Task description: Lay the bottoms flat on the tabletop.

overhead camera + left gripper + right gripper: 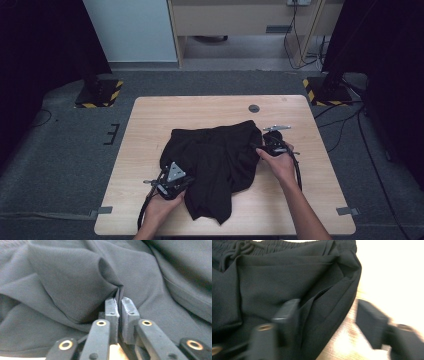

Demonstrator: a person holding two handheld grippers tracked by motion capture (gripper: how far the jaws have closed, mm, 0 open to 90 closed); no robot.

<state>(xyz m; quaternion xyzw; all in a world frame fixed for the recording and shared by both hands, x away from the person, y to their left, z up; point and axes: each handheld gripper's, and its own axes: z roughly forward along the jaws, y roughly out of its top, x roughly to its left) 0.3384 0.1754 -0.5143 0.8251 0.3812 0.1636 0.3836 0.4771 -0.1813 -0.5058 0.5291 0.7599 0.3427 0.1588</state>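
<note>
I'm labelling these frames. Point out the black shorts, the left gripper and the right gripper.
black shorts (220, 155): high view, middle of the fabric.
left gripper (119, 305): left gripper view, between its fingertips.
right gripper (328, 315): right gripper view, between its fingertips.

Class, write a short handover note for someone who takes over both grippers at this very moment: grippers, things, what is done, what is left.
Left gripper: shut on a pinched fold of the black shorts.
Right gripper: open, jaws astride the shorts' side edge, not yet gripping.
Shorts: crumpled on the wooden table, waistband away from the person.
Done: left grip taken.
Left: probably close the right gripper, then spread or fold the shorts.
</note>
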